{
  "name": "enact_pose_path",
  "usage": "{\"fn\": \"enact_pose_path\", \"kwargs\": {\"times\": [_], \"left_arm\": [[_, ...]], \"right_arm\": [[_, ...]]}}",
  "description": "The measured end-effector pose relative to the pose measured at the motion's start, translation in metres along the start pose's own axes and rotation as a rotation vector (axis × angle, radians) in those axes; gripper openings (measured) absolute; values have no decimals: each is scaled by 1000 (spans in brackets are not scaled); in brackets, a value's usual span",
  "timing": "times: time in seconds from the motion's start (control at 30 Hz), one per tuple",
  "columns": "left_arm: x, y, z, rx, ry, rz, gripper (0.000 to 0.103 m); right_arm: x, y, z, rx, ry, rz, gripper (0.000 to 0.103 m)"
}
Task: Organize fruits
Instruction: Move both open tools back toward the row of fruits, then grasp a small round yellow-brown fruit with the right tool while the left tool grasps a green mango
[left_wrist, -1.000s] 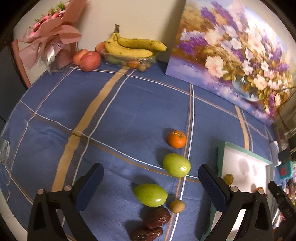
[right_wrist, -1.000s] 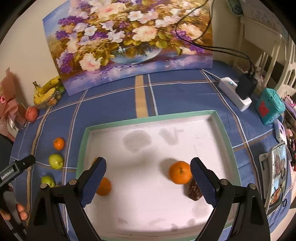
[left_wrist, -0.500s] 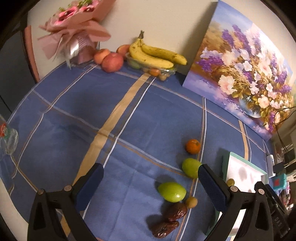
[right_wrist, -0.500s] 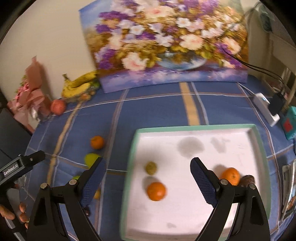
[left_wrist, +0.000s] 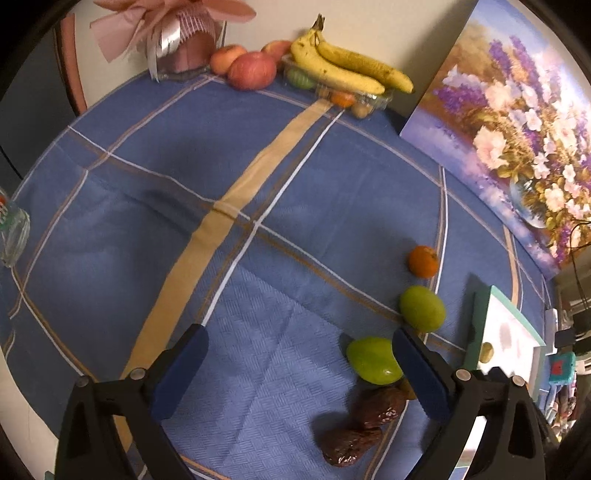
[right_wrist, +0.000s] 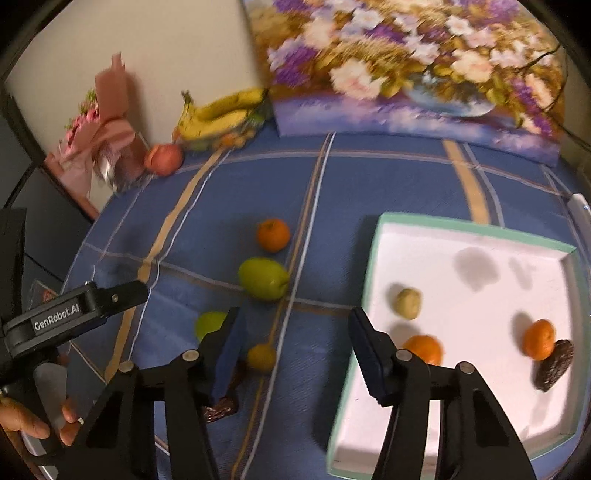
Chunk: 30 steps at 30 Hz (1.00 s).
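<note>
Right gripper (right_wrist: 295, 354) now leftward off tray (right_wrist: 373, 258), both grippers' fingers spread, empty.

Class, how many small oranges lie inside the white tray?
2: one orange near the tray's left side, another orange at its right, touching a date.
</note>
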<state>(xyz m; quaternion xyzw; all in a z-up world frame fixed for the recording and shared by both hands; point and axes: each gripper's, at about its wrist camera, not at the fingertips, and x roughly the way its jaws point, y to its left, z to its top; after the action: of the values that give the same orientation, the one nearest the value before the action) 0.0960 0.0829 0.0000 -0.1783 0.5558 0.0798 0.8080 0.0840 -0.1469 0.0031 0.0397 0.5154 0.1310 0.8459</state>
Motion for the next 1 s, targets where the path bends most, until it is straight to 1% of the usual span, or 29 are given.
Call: {"fn": "enact_pose_path", "kwargs": {"times": [0.03, 0.1, 0.33, 0.5, 0.63, 0.8, 1.0], "left_arm": [[2, 0, 0, 0, 4, 1, 100], [7, 0, -1, -3, 15, -1, 100], [20, 1, -1, -11, 46, 13, 100], [24, 2, -2, -18, 56, 19, 100], [25, 1, -2, -22, 59, 9, 100], [27, -3, -2, -20, 70, -8, 100], [30, -15, -4, 13, 81, -30, 100]], "right_arm": [[4, 2, -2, -4, 12, 1, 59], [14, 6, -5, -10, 43, 11, 52], [40, 10, -15, -8, 125, 16, 51], [53, 11, -20, 7, 161, 36, 44], [58, 17, -21, 0, 176, 40, 42], [59, 15, -21, 3, 183, 52, 28], [55, 15, -21, -7, 181, 63, 26]]}}
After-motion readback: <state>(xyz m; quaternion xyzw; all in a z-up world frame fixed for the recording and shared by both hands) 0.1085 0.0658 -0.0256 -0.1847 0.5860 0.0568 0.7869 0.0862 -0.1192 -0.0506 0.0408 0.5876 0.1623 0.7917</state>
